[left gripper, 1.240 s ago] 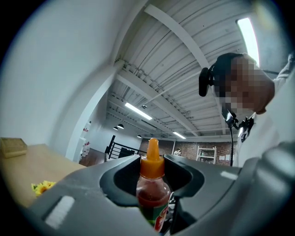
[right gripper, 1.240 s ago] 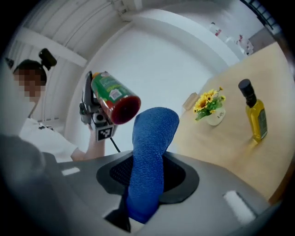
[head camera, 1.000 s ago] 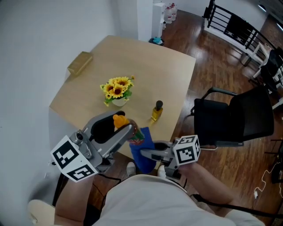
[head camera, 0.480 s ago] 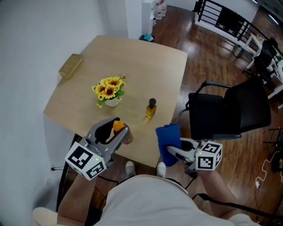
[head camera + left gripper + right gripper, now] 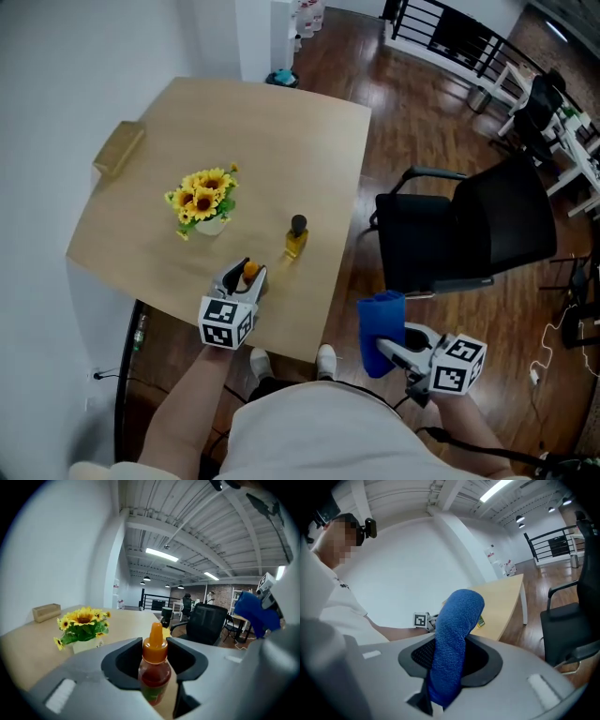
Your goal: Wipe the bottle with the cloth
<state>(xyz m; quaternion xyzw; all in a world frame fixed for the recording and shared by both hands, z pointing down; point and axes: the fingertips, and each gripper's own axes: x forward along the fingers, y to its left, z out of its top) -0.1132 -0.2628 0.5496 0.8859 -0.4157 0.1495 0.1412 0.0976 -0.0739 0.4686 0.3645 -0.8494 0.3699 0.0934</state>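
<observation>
- The left gripper (image 5: 154, 654) has its 2 jaws closed on the bottle (image 5: 154, 670), an upright squeeze bottle with an orange cap and red contents, held near its shoulder.
- The right gripper (image 5: 451, 657) is clamped on the blue cloth (image 5: 457, 616), whose free end stands up out of the jaws in a thick fold.
- In the head view the bottle is low at the near edge of the table (image 5: 281, 122). The gripper hides whether its base touches the wood.
- The cloth is well apart from it, off the table's right side and over the floor, near the black chair (image 5: 487, 234).
- Further out on the table are a pot of sunflowers (image 5: 202, 199), a small black-capped bottle (image 5: 296, 239) of yellow liquid, and a wooden block (image 5: 117, 150) at the far left edge.
- Step, as I judge it: no wiping at this instant, since cloth and bottle do not touch. The 2 hands are parted, either ahead of a pass or after 1.
- If wiping is to go on, the next move calls for bringing the cloth across to the bottle's side, keeping the left grip firm and upright, and rubbing the surface the jaws leave bare.
</observation>
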